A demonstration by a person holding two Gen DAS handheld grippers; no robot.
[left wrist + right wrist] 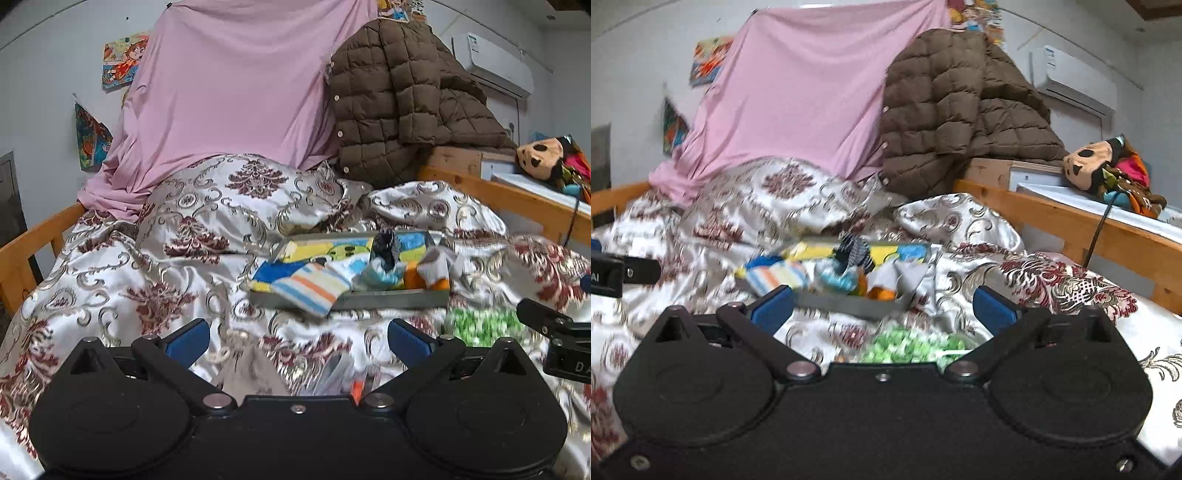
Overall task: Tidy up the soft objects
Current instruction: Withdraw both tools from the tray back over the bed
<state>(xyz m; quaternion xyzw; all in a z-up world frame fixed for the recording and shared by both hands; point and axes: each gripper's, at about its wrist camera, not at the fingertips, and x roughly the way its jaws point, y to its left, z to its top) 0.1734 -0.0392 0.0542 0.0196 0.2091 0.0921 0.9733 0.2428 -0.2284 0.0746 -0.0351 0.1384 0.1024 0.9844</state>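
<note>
Both my tools gape wide, left tool (297,341) and right tool (882,306), gripping nothing. Socks fill the gray tray (388,298) on the bed; a green sock (912,347) lies beside it.

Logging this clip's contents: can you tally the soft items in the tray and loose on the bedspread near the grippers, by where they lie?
In the grey tray: about 4 (striped sock, dark sock, light blue piece, grey-orange piece)
Loose on bedspread: 1 green-patterned piece
Total: about 5; blur hides more

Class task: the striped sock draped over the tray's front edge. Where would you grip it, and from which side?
Grip the striped sock at its end overhanging the tray rim, coming from the near side: that part hangs free on the bedspread, probably clear of the other socks.
</note>
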